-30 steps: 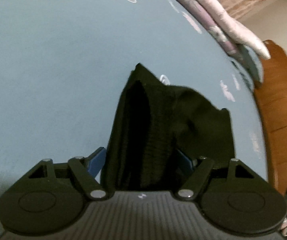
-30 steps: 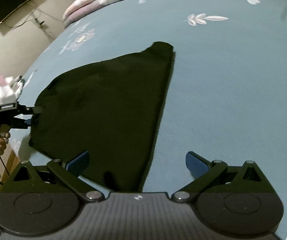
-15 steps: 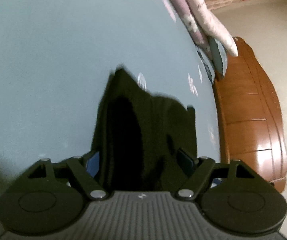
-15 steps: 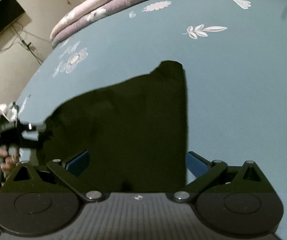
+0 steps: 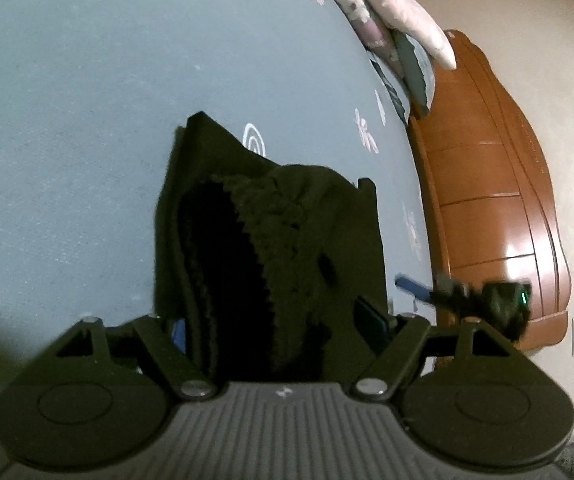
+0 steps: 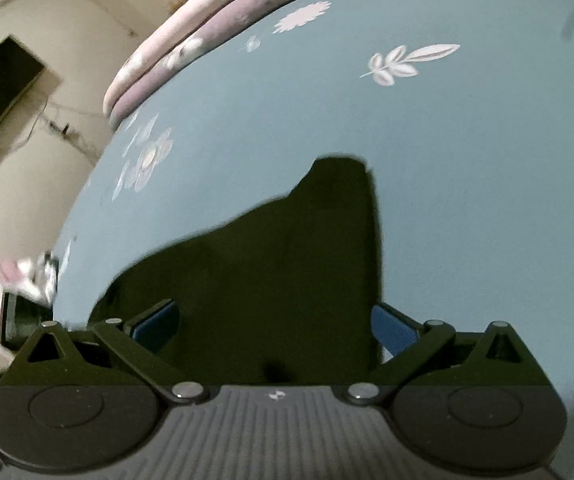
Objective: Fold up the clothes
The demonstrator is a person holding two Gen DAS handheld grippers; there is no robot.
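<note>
Left wrist: black garment (image 5: 279, 240) bunched between left hand-held gripper (image 5: 283, 326) fingers.

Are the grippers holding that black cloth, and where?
Both grippers seem to have the black cloth between their blue pads, at its near edge. The left gripper bunches ribbed fabric; whether the right gripper has clamped is unclear.

Open blue bedspread (image 6: 467, 184) beyond and right — pillows (image 6: 191, 40) along far edge, wooden dresser (image 5: 499, 208) beside bed.
</note>
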